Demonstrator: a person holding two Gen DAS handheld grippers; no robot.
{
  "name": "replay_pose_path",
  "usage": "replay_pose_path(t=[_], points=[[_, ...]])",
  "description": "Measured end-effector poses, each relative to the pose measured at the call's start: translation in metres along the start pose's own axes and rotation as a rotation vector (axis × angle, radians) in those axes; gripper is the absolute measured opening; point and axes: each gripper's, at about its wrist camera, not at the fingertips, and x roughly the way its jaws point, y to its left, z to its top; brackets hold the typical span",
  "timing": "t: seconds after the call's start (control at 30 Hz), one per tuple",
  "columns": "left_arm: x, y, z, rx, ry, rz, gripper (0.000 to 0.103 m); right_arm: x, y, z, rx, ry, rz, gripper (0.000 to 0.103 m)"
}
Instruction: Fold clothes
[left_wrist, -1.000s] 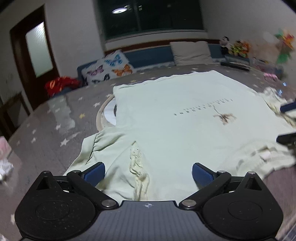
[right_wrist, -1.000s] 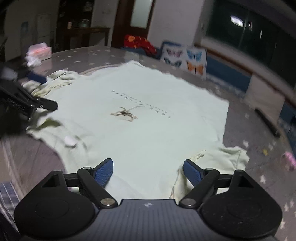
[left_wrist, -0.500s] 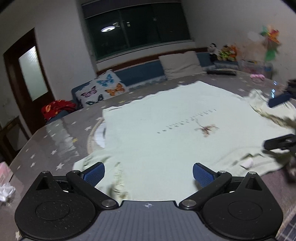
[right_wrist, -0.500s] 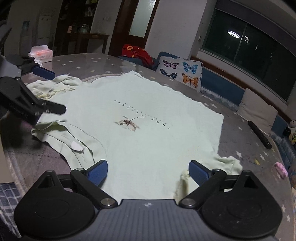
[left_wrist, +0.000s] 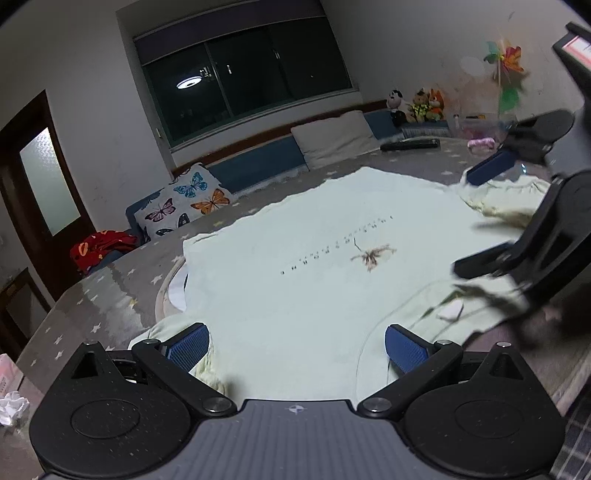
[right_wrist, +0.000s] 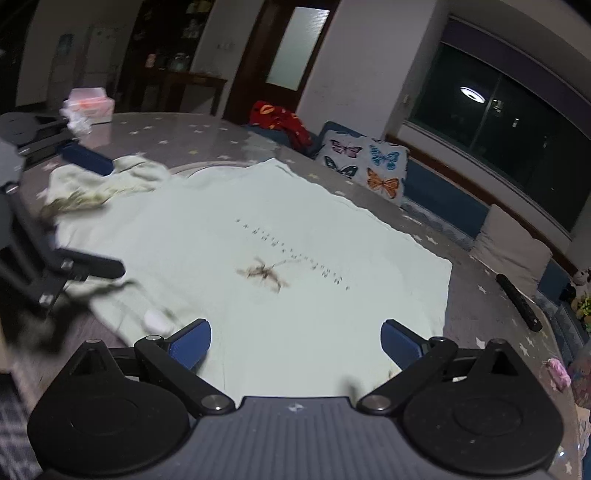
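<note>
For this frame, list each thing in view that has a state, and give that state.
T-shirt: spread flat on the table, print side up, sleeves bunched.
Left gripper: open, holding nothing.
Right gripper: open, holding nothing.
Door: shut.
Tissue box: tissue sticking out of it.
Ceiling lamp, mirrored in the window: on.

**Home living room, night**

Domestic room, not a lab or shop. A large table with a grey star-print cover (left_wrist: 110, 295) fills the middle. Behind it runs a blue window bench (left_wrist: 258, 166) with a butterfly cushion (left_wrist: 184, 205) and a plain beige pillow (left_wrist: 336, 138). Stuffed toys (left_wrist: 417, 105) sit in the corner (pinwheel (left_wrist: 506, 70) beside them). Dark window (left_wrist: 243, 70) reflects a ceiling lamp. Wooden door with frosted glass (right_wrist: 291, 48), tissue box (right_wrist: 90, 105).
</note>
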Motion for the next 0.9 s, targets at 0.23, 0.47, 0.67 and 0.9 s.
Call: replay_pose_path(t=[0.23,0.47,0.67,0.9], points=[[0.004,0.001,0.003,-0.021,0.002,0.005,0.103,0.001,0.015,-0.004,-0.055,0.004,0.067,0.1],[0.01,-0.006,-0.002,0.005,0.026,-0.02,0.103,0.0,0.014,-0.002,-0.041,-0.002,0.078,0.1],[0.006,-0.006,-0.003,0.011,0.002,-0.014,0.103,0.002,0.011,0.004,-0.038,-0.008,0.089,0.101],[0.003,0.002,-0.001,-0.016,-0.007,0.004,0.103,0.023,0.014,0.014,-0.03,-0.003,0.07,0.101]])
